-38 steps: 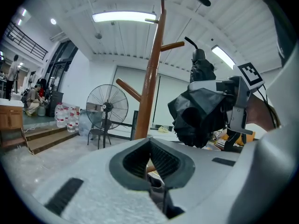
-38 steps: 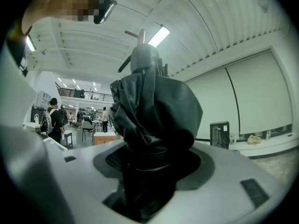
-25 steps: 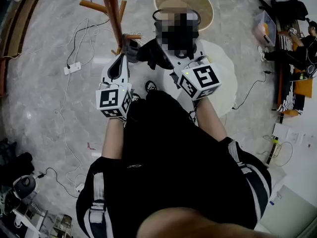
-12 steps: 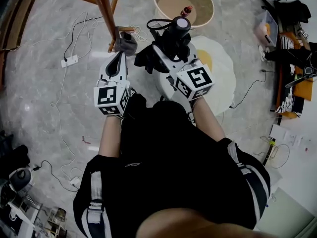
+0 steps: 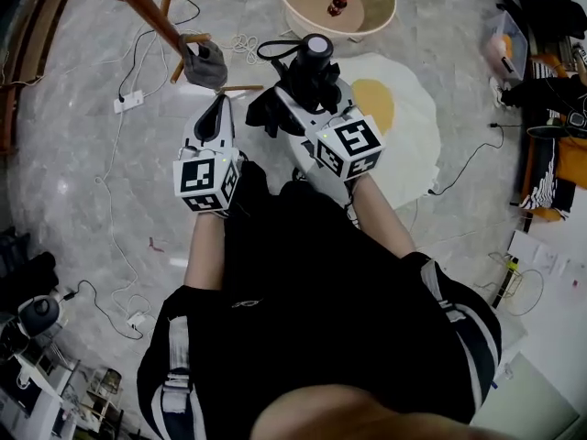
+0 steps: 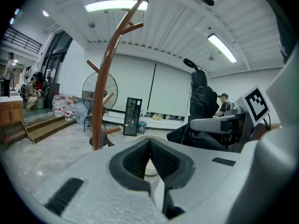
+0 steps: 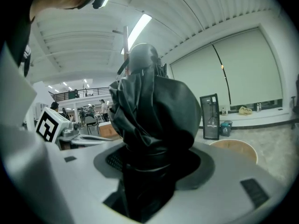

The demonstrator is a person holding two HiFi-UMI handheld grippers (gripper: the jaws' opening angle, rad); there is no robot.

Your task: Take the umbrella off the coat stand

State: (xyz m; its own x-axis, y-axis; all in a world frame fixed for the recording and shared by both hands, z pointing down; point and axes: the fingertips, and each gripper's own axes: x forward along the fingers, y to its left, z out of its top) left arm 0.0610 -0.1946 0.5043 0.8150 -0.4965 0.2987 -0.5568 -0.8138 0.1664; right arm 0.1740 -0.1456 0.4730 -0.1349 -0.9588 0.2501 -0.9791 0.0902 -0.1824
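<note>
The black folded umbrella (image 5: 310,73) stands upright between the jaws of my right gripper (image 5: 298,104), which is shut on its lower body. In the right gripper view the umbrella (image 7: 150,107) fills the middle, wedged in my right gripper (image 7: 148,164). Its wrist strap (image 5: 273,49) loops free to the left. The brown wooden coat stand (image 5: 138,9) leans at the upper left, apart from the umbrella, with a grey cloth item (image 5: 204,62) on one peg. My left gripper (image 5: 220,110) is shut and holds nothing; its view shows the coat stand (image 6: 103,83) ahead and the umbrella (image 6: 200,97) to the right.
A round beige tub (image 5: 381,7) with a small red object (image 5: 338,5) stands on the floor beyond the umbrella, beside a fried-egg rug (image 5: 404,126). Cables and a power strip (image 5: 131,102) lie at left. A floor fan (image 6: 99,91) stands behind the stand.
Both grippers have drawn back from the coat stand, the right one sinking with the umbrella still in it. The stand now sits farther to the upper left in the head view.
</note>
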